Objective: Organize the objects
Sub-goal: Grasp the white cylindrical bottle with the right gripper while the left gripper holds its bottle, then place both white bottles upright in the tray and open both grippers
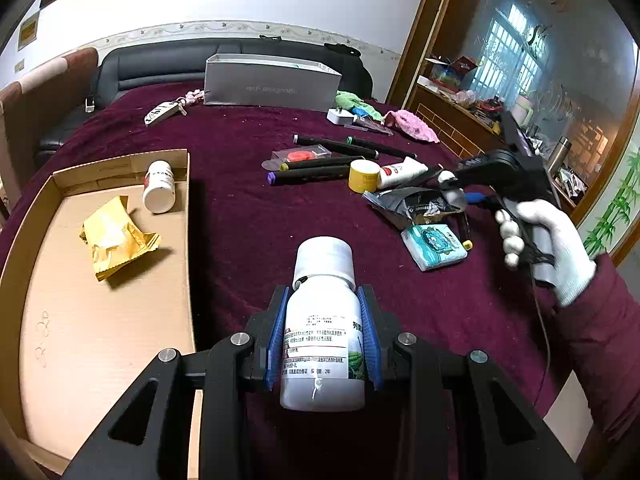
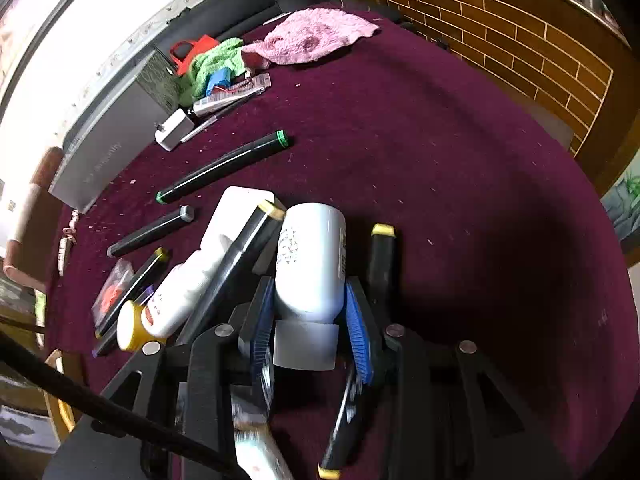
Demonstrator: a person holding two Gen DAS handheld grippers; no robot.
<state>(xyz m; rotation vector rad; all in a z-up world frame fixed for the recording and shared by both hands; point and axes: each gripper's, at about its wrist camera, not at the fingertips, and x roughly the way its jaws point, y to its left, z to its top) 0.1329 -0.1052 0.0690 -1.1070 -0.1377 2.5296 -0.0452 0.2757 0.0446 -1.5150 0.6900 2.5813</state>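
Left gripper (image 1: 324,336): jaws clamped on a white labelled bottle (image 1: 324,340), blue pads pressing both sides of its body. The bottle's long axis runs straight out along the fingers, cap end away from the claw, base toward the camera. It is held clear above the maroon cloth (image 1: 248,240).

The relation the coming move turns on: the cardboard tray (image 1: 80,320) lies to the left of this claw and below it, its near wall just beside the left finger. The left hand is the nearer one to the tray. In my judgement a short sideways carry puts the bottle over open cardboard. Farther out in the tray lie a yellow packet (image 1: 116,240) and, at the far corner, a small white bottle (image 1: 160,188) on its side.

Right gripper (image 2: 308,320): closed on a second white bottle (image 2: 310,260) near its shoulder, cap toward the camera, base pointing away and slightly up. The right hand (image 1: 552,244), gloved, holds the tool angled down over the clutter of markers (image 2: 224,168) and a tube (image 2: 188,280), which lie to the left of this claw. The tray is well apart from it, beyond the left gripper.
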